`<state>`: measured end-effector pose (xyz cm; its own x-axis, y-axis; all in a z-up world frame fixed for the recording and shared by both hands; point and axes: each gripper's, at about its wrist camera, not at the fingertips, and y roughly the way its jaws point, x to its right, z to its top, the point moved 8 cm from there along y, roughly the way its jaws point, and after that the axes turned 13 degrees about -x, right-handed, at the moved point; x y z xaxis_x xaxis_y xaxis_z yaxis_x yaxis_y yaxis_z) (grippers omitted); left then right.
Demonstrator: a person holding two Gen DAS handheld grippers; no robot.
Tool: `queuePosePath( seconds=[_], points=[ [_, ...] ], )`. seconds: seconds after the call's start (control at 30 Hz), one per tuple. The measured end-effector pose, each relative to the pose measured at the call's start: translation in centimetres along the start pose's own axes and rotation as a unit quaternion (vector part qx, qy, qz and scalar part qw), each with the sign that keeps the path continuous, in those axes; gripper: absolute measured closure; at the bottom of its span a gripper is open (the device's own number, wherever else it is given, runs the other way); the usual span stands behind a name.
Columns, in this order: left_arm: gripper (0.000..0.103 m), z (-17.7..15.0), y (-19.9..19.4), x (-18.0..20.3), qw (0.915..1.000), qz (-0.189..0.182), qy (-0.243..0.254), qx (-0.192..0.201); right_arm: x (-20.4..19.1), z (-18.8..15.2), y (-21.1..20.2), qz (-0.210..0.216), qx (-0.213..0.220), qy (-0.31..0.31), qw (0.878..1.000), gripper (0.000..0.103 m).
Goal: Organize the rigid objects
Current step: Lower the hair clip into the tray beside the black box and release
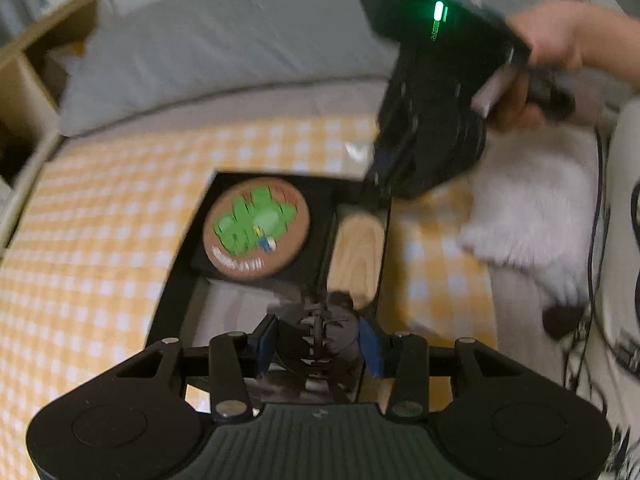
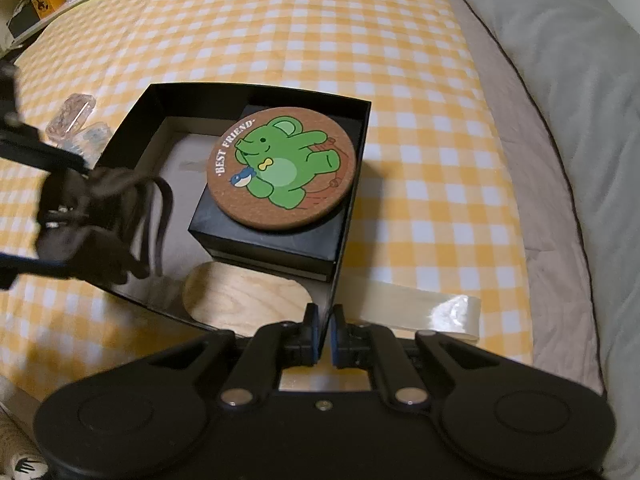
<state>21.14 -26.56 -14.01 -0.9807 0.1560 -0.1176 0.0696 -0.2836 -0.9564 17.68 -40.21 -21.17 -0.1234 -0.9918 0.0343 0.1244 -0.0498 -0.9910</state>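
An open black box (image 2: 260, 90) lies on the yellow checked cloth. Inside it, a round cork coaster (image 2: 280, 172) with a green bear rests on a small black box (image 2: 272, 248), and a pale wooden oval piece (image 2: 248, 296) lies beside them. My right gripper (image 2: 326, 320) is shut on the box's thin wall at its near corner. My left gripper (image 1: 318, 340) is shut on a dark claw hair clip (image 1: 332, 320) and hovers over the black box's (image 1: 280, 176) near end, by the wooden piece (image 1: 356, 252) and coaster (image 1: 256, 228). The right wrist view shows this clip (image 2: 120, 200) at the box's left edge.
Clear plastic cases (image 2: 72, 114) lie left of the box, and a clear plastic strip (image 2: 420, 308) lies to its right. A grey pillow (image 2: 560, 100) borders the cloth. A white fluffy item (image 1: 532, 208), cables and a wooden shelf (image 1: 40, 60) are around the edges.
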Motion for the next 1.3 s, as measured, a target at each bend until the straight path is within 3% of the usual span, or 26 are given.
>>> queuePosePath(
  seconds=[0.33,0.47,0.6,0.77,0.97,1.13,1.3],
  points=[
    [0.058,-0.6,3.5,-0.8,0.9967,-0.055,0.043,-0.040,0.1,0.0,0.0,0.007,-0.002,0.006,1.000,0.096],
    [0.057,-0.6,4.0,-0.8,0.9962,-0.054,0.049,-0.049,0.1,0.1,0.0,0.006,-0.002,0.007,1.000,0.096],
    [0.041,-0.3,3.7,-1.3,0.9985,-0.044,0.021,-0.026,0.1,0.0,0.0,0.005,-0.002,0.006,1.000,0.097],
    [0.038,0.2,2.5,-1.6,0.9984,-0.054,-0.016,0.005,0.1,0.1,0.1,0.005,-0.002,0.008,1.000,0.097],
    [0.023,-0.2,0.0,-1.5,0.9944,-0.052,-0.073,0.056,0.2,0.1,0.1,0.005,-0.002,0.010,1.000,0.097],
    [0.011,-1.5,-2.4,-1.6,0.9809,-0.036,-0.153,0.114,0.1,0.0,0.1,-0.002,-0.003,0.010,1.000,0.097],
    [0.001,-3.0,-5.1,-2.2,0.9501,-0.010,-0.253,0.182,-0.2,0.1,0.1,-0.011,-0.004,0.011,1.000,0.097]
  ],
)
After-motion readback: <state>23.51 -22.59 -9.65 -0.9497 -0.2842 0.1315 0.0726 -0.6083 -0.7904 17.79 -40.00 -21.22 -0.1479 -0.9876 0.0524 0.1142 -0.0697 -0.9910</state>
